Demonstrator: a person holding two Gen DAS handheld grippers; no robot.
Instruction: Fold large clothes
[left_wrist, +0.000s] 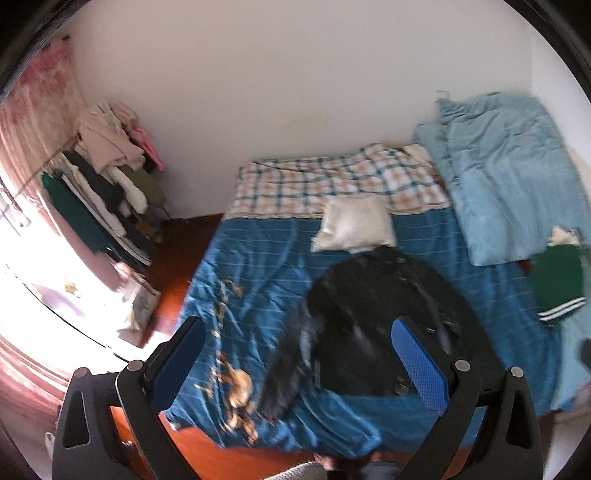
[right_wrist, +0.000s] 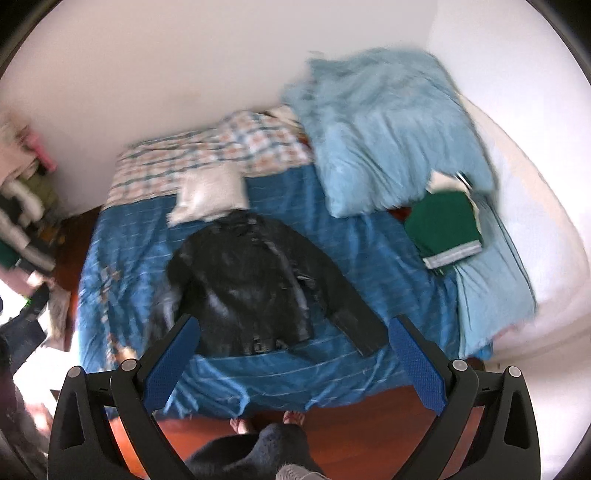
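Jacket (right_wrist: 251, 280), black and shiny, lies spread on the blue bedspread (right_wrist: 369, 251), collar by a white pillow (right_wrist: 210, 195). Left gripper (left_wrist: 299, 362) and right gripper (right_wrist: 295, 354) hang above it, jaws wide apart, holding nothing.

Daylight floods in from the left, blowing out the floor (left_wrist: 55, 288) beside the clothes rack (left_wrist: 107, 192) to white glare. Both fisheye views bend strongly at the rims. Motion blur smears the jacket (right_wrist: 251, 280) and the quilt (right_wrist: 388, 133), worse in the right view.
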